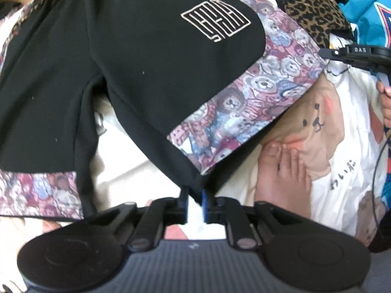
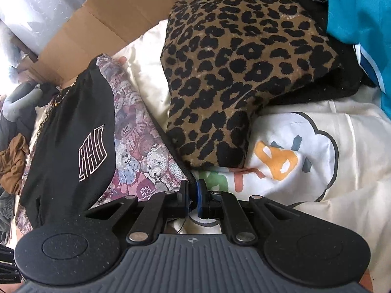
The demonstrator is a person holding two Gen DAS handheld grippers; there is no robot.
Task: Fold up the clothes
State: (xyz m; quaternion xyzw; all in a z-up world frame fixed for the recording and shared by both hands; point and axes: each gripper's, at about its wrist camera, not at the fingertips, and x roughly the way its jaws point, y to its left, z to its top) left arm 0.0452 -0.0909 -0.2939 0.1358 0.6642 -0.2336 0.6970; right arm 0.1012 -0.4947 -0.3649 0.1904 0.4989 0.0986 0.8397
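Black shorts [image 1: 136, 56] with a line-drawn logo and bear-print side panels [image 1: 273, 80] lie spread on a printed bedsheet [image 1: 347, 112]. In the left wrist view, my left gripper [image 1: 195, 196] is shut on the bottom hem corner of one leg. My right gripper [image 1: 328, 53] shows at the right edge of that view, at the side panel's outer edge. In the right wrist view the shorts [image 2: 73, 127] stretch away to the left, and my right gripper [image 2: 193, 194] is shut on the dark edge of the bear-print panel [image 2: 146, 151].
A folded leopard-print garment [image 2: 239, 73] sits just right of the shorts, with a teal garment [image 2: 361, 24] behind it. A cardboard box [image 2: 102, 24] stands at the back left. A bare foot [image 1: 281, 175] rests on the sheet beside the hem; a hand [image 1: 385, 100] holds the right gripper.
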